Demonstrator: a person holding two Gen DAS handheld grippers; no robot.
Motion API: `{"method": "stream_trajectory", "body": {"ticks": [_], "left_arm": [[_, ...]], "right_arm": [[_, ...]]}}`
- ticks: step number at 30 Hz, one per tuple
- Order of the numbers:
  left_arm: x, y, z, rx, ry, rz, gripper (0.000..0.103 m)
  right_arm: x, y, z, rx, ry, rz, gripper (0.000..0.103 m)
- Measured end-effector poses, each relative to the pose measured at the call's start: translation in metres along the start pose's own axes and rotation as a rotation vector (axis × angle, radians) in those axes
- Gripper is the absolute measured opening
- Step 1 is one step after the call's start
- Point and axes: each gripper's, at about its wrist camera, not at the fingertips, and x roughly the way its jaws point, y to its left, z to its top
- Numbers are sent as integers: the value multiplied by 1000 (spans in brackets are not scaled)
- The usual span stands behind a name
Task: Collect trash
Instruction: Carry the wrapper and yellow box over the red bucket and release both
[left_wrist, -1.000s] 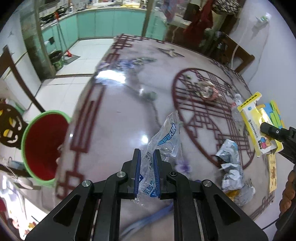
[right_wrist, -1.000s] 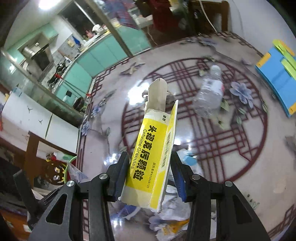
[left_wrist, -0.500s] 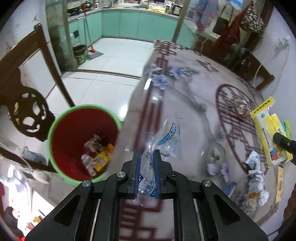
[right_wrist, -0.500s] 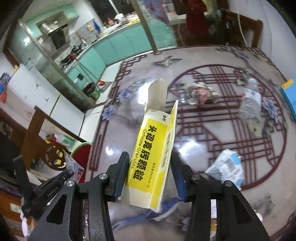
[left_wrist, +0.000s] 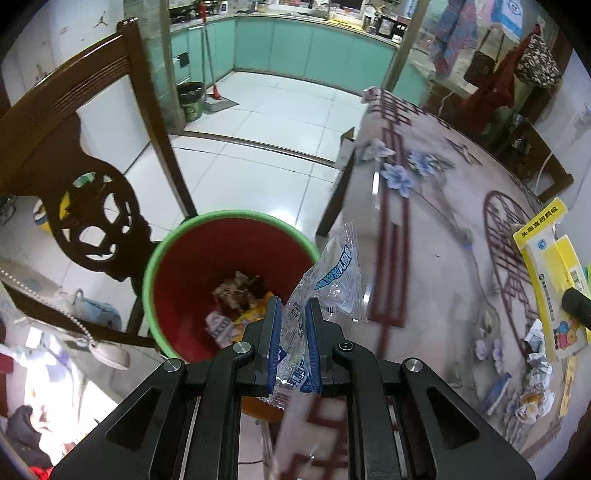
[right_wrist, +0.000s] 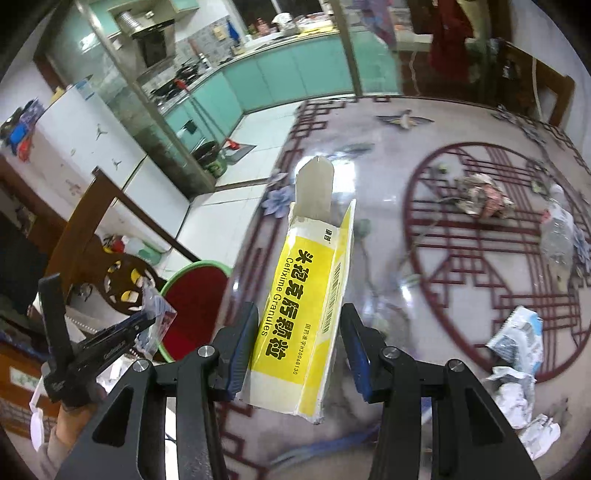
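Clear plastic wrapper (left_wrist: 334, 280) between left hand-held gripper (left_wrist: 291, 314) pads, yellow carton (right_wrist: 306, 306) between right's (right_wrist: 299, 328).

Your left gripper (left_wrist: 291, 321) sits above the near rim of the bin (left_wrist: 173, 243), with the plastic wrapper (left_wrist: 334, 280) between its pads and leaning toward the table (left_wrist: 436, 258). The bin stands on the floor just beside the table's edge, a chair (left_wrist: 88, 177) to its left, trash lying in its bottom. To your right, over the table, your right gripper (right_wrist: 299, 347) holds the carton (right_wrist: 310, 295) upright. Crumpled paper (right_wrist: 517, 354) lies on the table to its right, a bottle (right_wrist: 557, 236) farther back.
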Motion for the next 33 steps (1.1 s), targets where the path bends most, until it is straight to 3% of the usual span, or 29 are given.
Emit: {"method": "stream_trajectory", "body": {"ticks": [10,20,33], "left_arm": [[13,33,5,-45,24,23,13],[31,51,12,-71,61,36,13],[50,56,24,-75,83,43,13]], "right_arm": [[27,50,13,-115,27,53,44],[72,104,12,-255,110,189,44],[115,131,7,-351,183,233,44]]}}
